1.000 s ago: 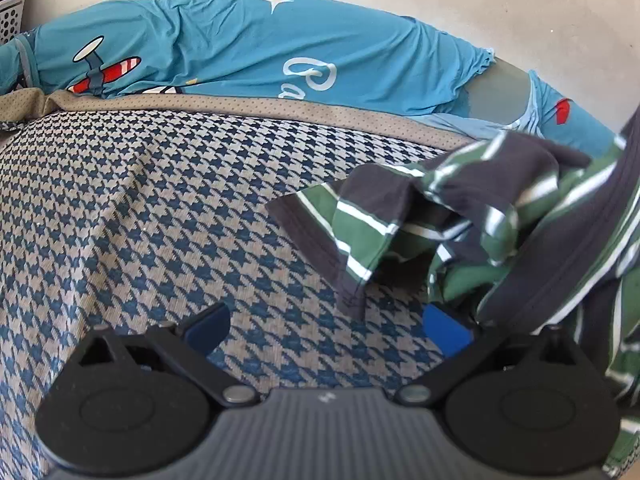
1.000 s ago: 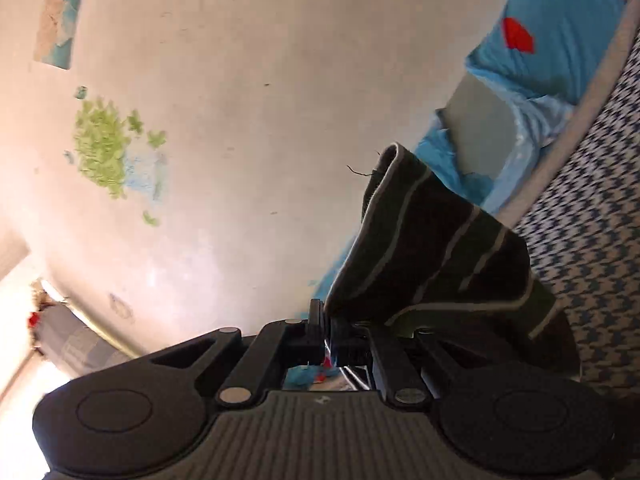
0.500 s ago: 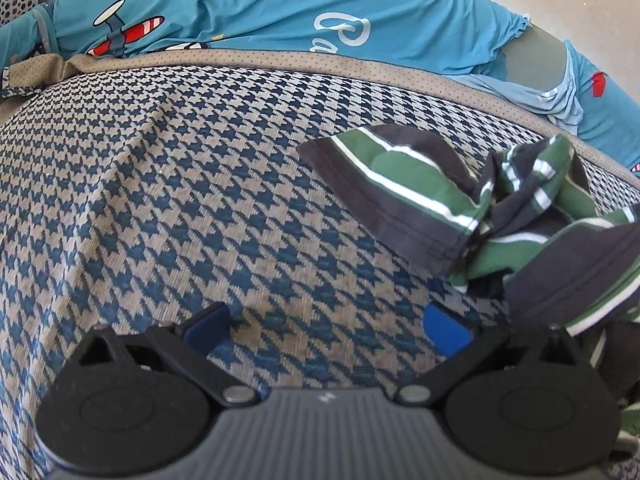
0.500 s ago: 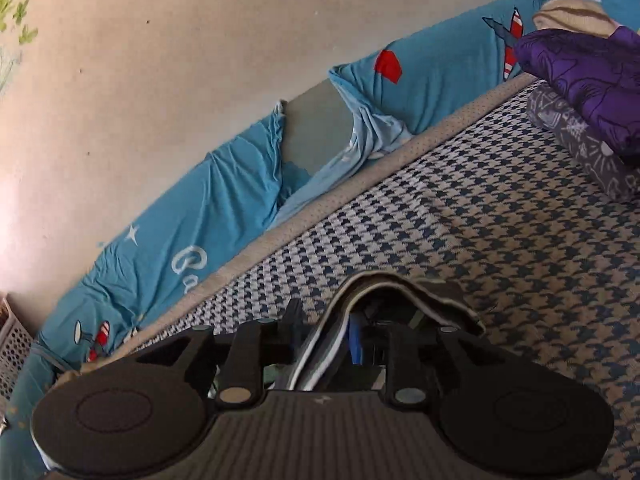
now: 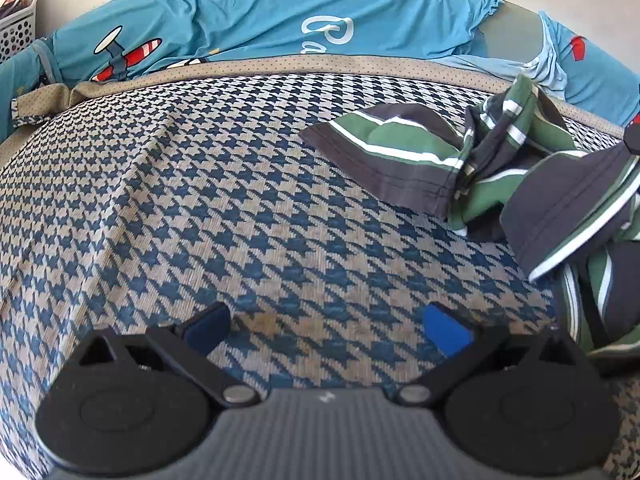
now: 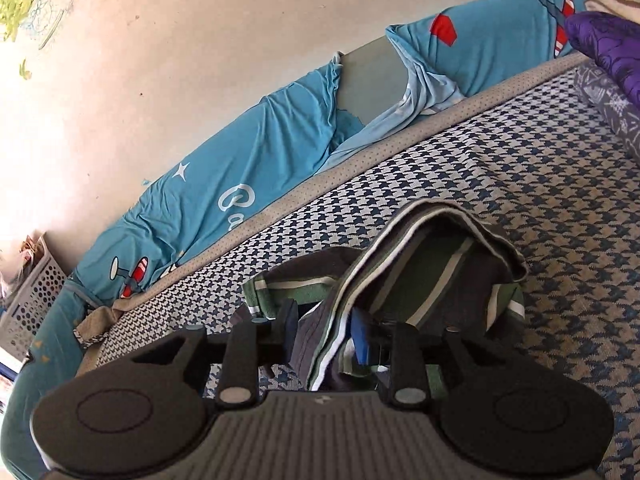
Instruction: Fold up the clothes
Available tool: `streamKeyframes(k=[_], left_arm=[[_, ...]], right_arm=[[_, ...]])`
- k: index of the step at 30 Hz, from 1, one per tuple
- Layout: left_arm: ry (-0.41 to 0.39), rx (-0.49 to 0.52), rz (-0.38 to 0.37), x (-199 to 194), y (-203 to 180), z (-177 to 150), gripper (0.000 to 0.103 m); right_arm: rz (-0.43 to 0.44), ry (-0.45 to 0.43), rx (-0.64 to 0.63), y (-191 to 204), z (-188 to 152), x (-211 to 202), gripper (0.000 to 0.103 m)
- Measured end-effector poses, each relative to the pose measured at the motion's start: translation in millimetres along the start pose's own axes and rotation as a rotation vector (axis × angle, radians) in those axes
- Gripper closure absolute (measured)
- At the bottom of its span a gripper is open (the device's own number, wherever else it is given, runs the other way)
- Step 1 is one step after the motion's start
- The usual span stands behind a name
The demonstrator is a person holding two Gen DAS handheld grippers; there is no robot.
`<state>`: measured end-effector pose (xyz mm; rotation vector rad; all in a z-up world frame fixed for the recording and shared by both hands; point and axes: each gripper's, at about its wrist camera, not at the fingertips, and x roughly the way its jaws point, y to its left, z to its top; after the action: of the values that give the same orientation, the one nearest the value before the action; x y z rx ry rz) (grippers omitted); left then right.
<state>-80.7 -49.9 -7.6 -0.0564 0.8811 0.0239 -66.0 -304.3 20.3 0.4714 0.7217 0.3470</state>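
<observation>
A crumpled garment (image 5: 400, 160) striped in dark grey, green and white lies bunched on the houndstooth bed cover (image 5: 200, 200), to the right in the left wrist view. My left gripper (image 5: 328, 328) hovers open just over the bare cover to the garment's left, with nothing between its blue pads. In the right wrist view a folded edge of the same garment (image 6: 432, 264) lies across my right gripper (image 6: 324, 332). Its jaws are opening, and the cloth edge still runs between them and drapes over the right finger.
A blue sheet printed with aeroplanes (image 5: 280, 12) bunches along the wall behind the cover. A perforated white basket (image 6: 32, 300) stands at the far left. Purple and grey folded clothes (image 6: 608, 48) sit at the cover's right end.
My right gripper swung down from facing the wall to facing the bed, and its jaws parted from a tight grip. The garment went from hanging to lying on the cover. My left gripper sank lower.
</observation>
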Motion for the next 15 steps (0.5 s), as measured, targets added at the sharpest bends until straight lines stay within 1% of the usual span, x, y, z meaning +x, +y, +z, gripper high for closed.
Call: streamKeyframes(k=[2, 4, 6, 8, 10, 15], left_arm=[[-0.002, -0.027, -0.016, -4.8, 5.7, -2.2, 0.0], [-0.006, -0.046, -0.02, -8.9, 10.8, -3.5, 0.0], [-0.013, -0.06, -0.018, -12.8, 15.8, -4.4, 0.0], [-0.02, -0.078, -0.021, -15.8, 21.3, -3.7, 0.0], [-0.027, -0.095, -0.026, -18.5, 25.7, -2.9, 0.0], [-0.044, -0.116, -0.032, -22.6, 32.4, -0.7, 0.0]], right_arm=[[0.029, 0.013, 0.072, -16.2, 3.7, -5.4, 0.075], [0.037, 0.02, 0.125, -31.1, 4.9, -10.1, 0.075], [0.028, 0.021, 0.139, -40.4, 3.1, -14.3, 0.075], [0.031, 0.012, 0.127, -44.5, -1.1, -19.1, 0.075], [0.057, 0.015, 0.104, -43.1, -6.1, -21.3, 0.075], [0.162, 0.06, 0.002, -20.7, -24.0, -14.7, 0.075]])
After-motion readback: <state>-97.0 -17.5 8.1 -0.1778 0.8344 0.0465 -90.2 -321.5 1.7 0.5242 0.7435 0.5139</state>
